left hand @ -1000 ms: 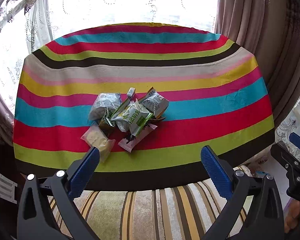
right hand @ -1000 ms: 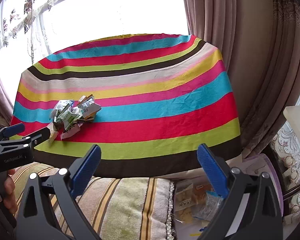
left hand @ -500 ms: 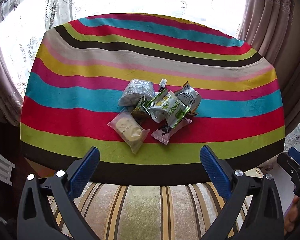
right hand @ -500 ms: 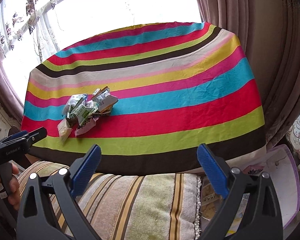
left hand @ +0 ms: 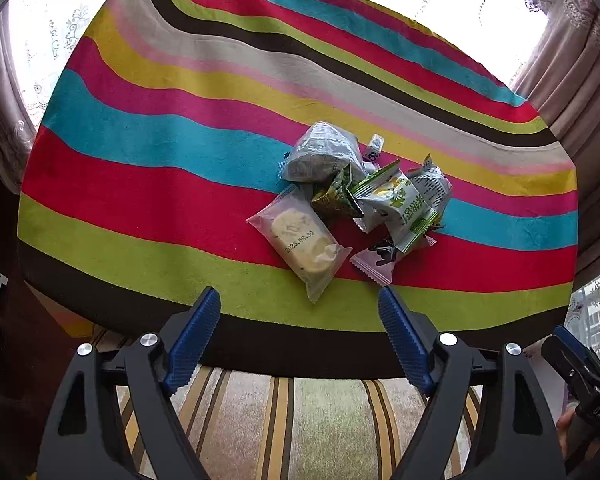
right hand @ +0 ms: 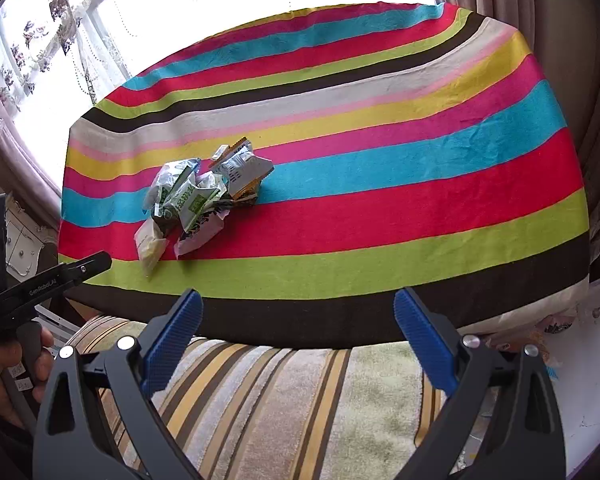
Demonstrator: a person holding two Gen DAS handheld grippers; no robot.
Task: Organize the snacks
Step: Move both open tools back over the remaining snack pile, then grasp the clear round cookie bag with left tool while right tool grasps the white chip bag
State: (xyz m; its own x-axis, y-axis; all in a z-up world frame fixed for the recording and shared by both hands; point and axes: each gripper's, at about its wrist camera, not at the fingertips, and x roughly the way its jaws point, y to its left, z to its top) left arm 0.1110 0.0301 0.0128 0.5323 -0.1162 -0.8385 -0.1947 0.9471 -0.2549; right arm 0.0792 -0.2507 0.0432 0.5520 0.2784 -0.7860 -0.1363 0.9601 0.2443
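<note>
Ahead of your left gripper [left hand: 300, 316], whose jaws have just been closing yet stand wide and empty, the clear cake packet [left hand: 300, 242] lies nearest in the snack pile [left hand: 364, 196], long axis slanting away leftward, while your right gripper [right hand: 298, 318], spread and empty, sits farther off

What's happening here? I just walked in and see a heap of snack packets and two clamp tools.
A person is holding a two-finger gripper in each hand over a table with a striped cloth. The snack packets lie in one untidy pile, untouched. The left gripper points at the pile's near edge, by the clear-wrapped cake; its jaws have just been closing somewhat, with nothing between them. The right gripper is open and empty, further from the pile. Sorting hasn't started.
</note>
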